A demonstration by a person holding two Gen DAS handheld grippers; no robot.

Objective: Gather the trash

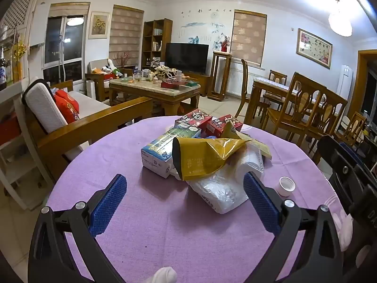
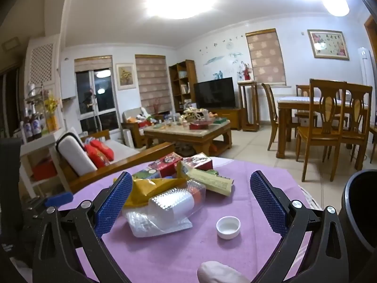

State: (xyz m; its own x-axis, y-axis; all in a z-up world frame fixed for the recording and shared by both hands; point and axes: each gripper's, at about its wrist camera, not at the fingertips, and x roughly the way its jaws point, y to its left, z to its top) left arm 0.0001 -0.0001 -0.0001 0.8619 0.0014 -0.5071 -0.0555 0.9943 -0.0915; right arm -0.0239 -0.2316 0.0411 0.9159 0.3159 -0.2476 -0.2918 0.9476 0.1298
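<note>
A heap of trash lies on the round table with the purple cloth (image 1: 165, 231): a yellow foil bag (image 1: 207, 158), a blue-and-white carton (image 1: 160, 152), two red boxes (image 1: 195, 120), a clear plastic tray (image 1: 249, 162) and a crinkled clear wrapper (image 1: 219, 191). A white bottle cap (image 1: 286, 185) sits alone to the right. My left gripper (image 1: 185, 179) hangs open just short of the heap. My right gripper (image 2: 192, 176) is open too, with the tray (image 2: 179, 200) and the cap (image 2: 228, 227) ahead of its empty fingers.
A black bin (image 2: 360, 212) stands at the table's right edge. A wooden sofa (image 1: 94, 122) lies beyond the table on the left, dining chairs (image 1: 306, 113) on the right. The right gripper's body (image 1: 348, 172) shows at the left wrist view's right edge.
</note>
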